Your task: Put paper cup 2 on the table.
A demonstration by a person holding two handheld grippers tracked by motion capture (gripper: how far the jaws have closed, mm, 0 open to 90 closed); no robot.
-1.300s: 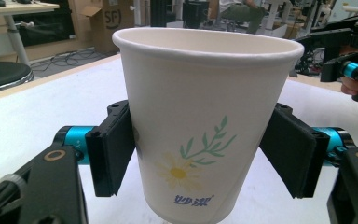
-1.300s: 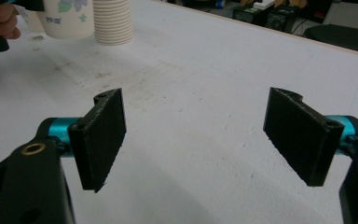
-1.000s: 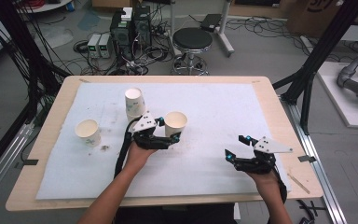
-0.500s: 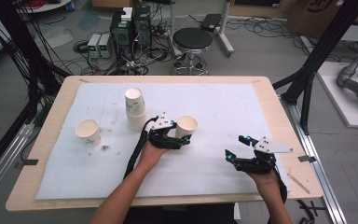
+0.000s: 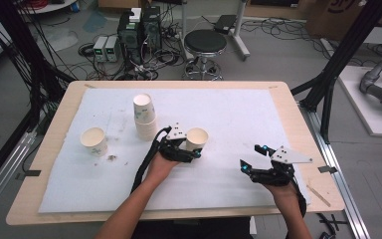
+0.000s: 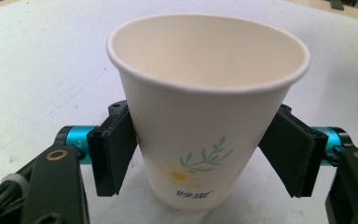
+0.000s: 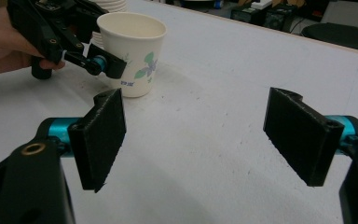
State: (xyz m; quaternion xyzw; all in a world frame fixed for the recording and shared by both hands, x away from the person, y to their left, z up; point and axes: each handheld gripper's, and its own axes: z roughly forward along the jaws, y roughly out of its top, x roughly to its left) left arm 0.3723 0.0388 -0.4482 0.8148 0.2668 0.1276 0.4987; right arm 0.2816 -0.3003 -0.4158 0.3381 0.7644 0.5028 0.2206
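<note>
On the white table mat (image 5: 238,114), left claw (image 5: 195,152) grips an empty paper cup (image 5: 197,138); right claw (image 5: 248,167) gapes.

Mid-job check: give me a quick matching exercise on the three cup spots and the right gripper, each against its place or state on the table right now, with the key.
Things:
1. cup with the flower print
2. stack of cups
3. lone cup
4. right gripper

Places or states:
A. standing alone near the table's left edge
B. jaws wide apart, nothing between them
C. upright on the white mat, between the jaws of the left gripper
D. piled upside down, behind the left gripper

Pairs: 1-C, 2-D, 3-A, 4-B
</note>
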